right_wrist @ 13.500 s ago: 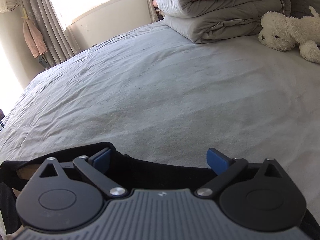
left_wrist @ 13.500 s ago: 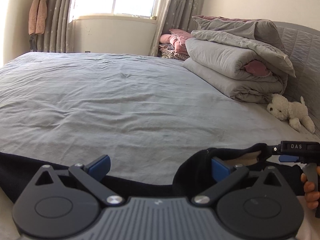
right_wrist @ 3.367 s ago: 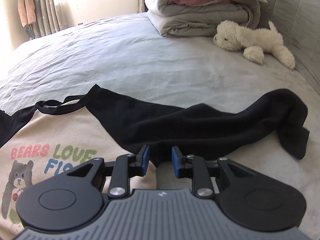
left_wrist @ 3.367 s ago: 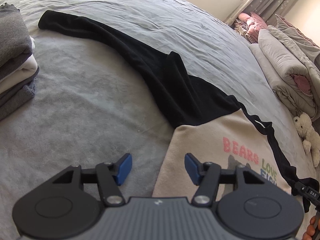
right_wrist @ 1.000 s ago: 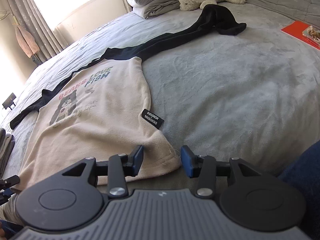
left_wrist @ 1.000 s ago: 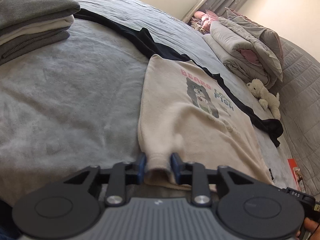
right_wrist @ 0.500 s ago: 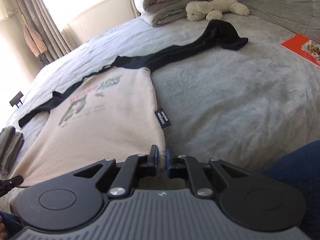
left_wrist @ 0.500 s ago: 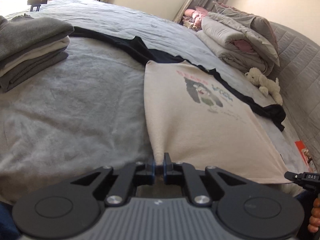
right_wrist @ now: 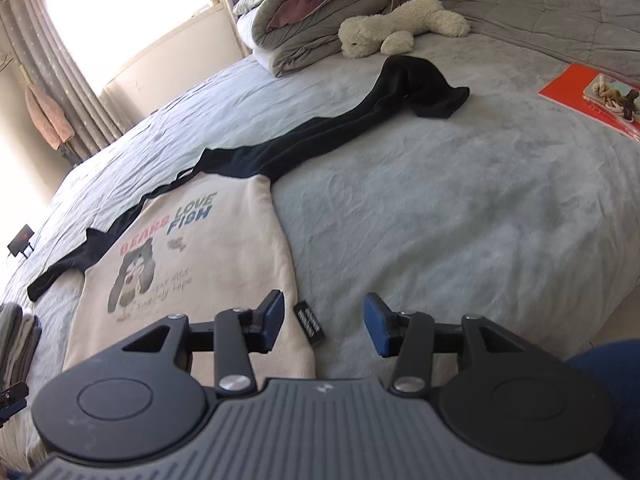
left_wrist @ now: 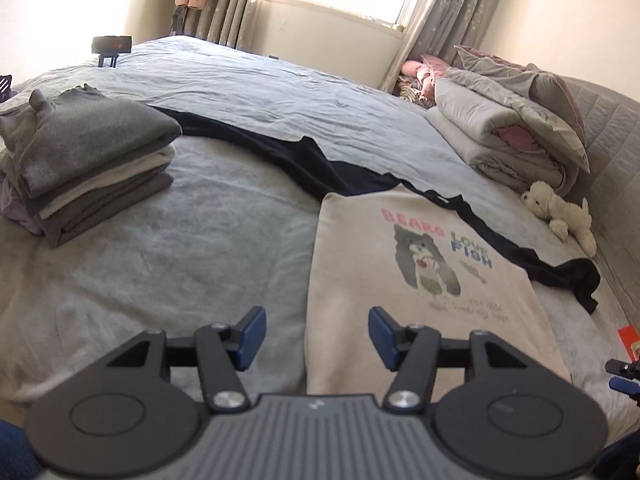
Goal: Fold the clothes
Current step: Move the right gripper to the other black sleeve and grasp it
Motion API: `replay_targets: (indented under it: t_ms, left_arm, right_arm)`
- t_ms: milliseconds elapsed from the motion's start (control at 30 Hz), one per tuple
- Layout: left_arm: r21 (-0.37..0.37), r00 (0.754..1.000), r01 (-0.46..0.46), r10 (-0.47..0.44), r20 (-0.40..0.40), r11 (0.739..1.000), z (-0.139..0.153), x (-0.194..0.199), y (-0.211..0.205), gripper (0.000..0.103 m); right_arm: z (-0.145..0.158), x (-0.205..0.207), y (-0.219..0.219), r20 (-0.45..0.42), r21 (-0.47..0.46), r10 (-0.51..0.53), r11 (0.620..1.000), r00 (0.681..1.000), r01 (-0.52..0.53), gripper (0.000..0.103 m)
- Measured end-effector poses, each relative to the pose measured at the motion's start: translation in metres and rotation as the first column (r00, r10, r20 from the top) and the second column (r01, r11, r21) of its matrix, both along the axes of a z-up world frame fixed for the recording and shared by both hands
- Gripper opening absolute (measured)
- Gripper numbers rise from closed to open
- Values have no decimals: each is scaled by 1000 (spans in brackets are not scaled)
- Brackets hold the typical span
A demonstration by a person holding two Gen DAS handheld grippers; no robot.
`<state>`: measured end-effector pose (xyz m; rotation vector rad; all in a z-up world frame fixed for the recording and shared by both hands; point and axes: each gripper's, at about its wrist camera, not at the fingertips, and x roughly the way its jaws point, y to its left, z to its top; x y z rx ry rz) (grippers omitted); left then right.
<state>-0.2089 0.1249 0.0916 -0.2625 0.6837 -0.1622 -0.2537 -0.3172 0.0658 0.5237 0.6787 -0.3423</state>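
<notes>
We count one cream sweatshirt point(left_wrist: 424, 280) with two black sleeves point(right_wrist: 360, 120), one stack of folded clothes point(left_wrist: 84, 168), one plush toy point(right_wrist: 400, 28), one red booklet point(right_wrist: 588, 96).

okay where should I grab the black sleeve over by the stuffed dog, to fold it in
Pinch the black sleeve at its bunched cuff end, coming from the right with the right gripper, now open. The cuff is the free end, and its heaped folds offer an edge; the rest lies flat on the bed.

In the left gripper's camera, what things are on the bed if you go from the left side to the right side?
Stack of folded clothes → cream bear sweatshirt → white plush dog.
</notes>
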Motion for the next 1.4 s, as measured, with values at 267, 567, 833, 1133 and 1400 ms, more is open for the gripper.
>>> replay_targets:
  t_ms: [267,567,833,1133,1400]
  left_arm:
    - [109,999,10,-14,30,994,30,73,-61,82]
    - [323,1000,-7,7,2,947,-22,156,-94,83]
    - [344,997,-18,44,-67,939,-44,198,-95,85]
    - [340,993,-1,40,-108,940,-53,208,-93,86]
    - [286,991,0,38,-126,958,-52,210,-84,86]
  right_arm:
    - [27,66,-73,-4,-86,-137,987,991,136,54]
    - [-7,126,-134,-89,-231,-243,948,966,217,57]
    - [-26,172,-168,-123,-343,-299,907,946,243,68]
    - [-25,204,-165,-100,-430,-275,879,956,207,10]
    - [41,183,-145,153,-419,-276,852,949,315,0]
